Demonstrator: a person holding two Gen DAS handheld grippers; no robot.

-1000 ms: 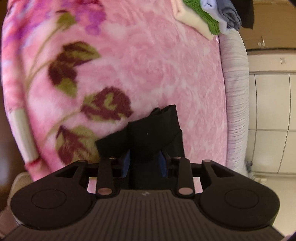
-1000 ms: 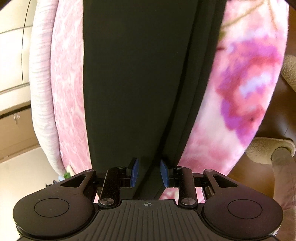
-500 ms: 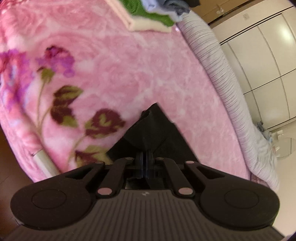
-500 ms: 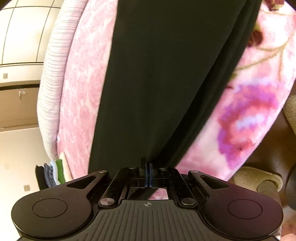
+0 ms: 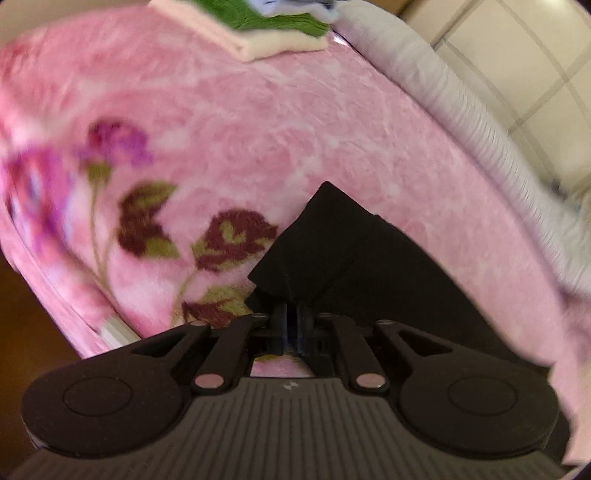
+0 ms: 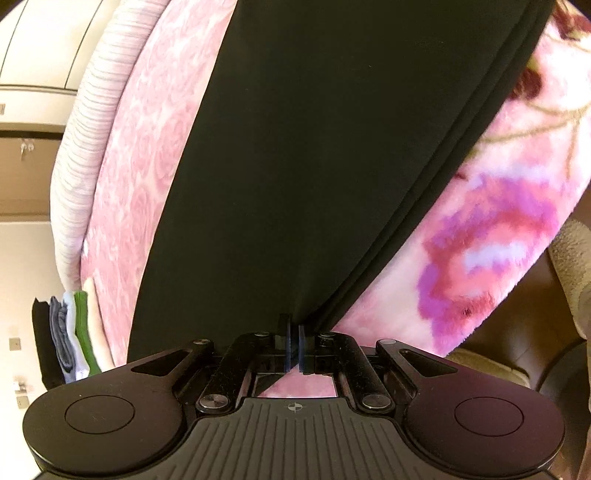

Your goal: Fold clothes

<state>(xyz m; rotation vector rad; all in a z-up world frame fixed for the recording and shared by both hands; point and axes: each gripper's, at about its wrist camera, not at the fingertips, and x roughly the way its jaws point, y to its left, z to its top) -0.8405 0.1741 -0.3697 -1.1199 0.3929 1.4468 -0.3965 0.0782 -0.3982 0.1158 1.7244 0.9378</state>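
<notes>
- The left gripper (image 5: 291, 325) has its two blue pads pressed together, and it pinches one end of the black garment (image 5: 332, 240). The cloth rises in a small peak just in front of the fingers, so this end seems to be lifted a little from the pink blanket (image 5: 295, 122).
- The right gripper (image 6: 293, 343) is also pressed together, and it pinches another edge of the same black garment (image 6: 314, 155). From here the cloth runs away as one long, flat, dark band over the pink blanket (image 6: 498, 221).
- On the right side of this band I can see two or three edges lying close together, so I think the garment is already doubled along its length.
- The relation which matters: the long axis of the garment goes straight forward from the right gripper, and each gripper seems to hold one end of it. Neither hand is nearer; both are already at the cloth.
- My judgement is that the coming move brings one end over to the other end, across the long axis, to make the garment shorter. The two ends should stay level, otherwise the layers can slide apart.
- A pile of folded clothes (image 5: 266, 33) lies at the far corner of the blanket, well apart from the garment. It also shows in the right wrist view, at the left edge (image 6: 70, 339).
</notes>
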